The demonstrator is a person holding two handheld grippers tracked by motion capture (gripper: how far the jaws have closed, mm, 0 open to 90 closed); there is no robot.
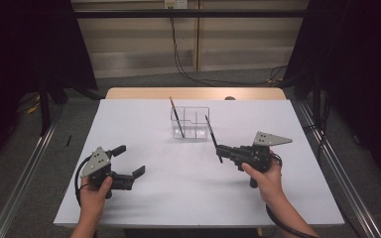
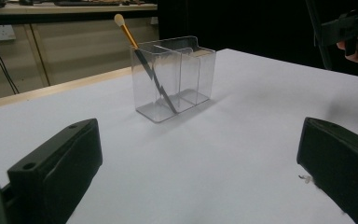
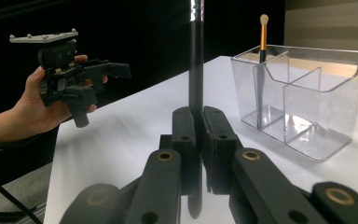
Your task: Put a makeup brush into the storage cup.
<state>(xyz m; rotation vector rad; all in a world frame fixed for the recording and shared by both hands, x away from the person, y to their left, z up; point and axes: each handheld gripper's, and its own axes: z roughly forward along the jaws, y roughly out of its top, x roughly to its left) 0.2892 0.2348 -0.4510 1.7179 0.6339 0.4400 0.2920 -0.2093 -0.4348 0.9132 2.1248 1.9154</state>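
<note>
From the high view, the right gripper (image 1: 222, 150) holds a dark brush (image 1: 211, 135) upright beside the clear organizer (image 1: 190, 122), likely so it can drop into a free compartment; another brush (image 1: 175, 116) already leans inside it, while the left gripper (image 1: 129, 159) waits with fingers wide over the white worktop (image 1: 188, 193). In the left gripper view, the organizer (image 2: 175, 77) stands ahead, the gold-handled brush (image 2: 135, 49) slanting in its left compartment. In the right gripper view, the fingers (image 3: 214, 140) clamp the dark brush (image 3: 196, 70) near its lower end, keeping it vertical for insertion.

Black claws (image 1: 129, 161) (image 1: 220, 150), grey three-cornered plates, trailing black cables.
</note>
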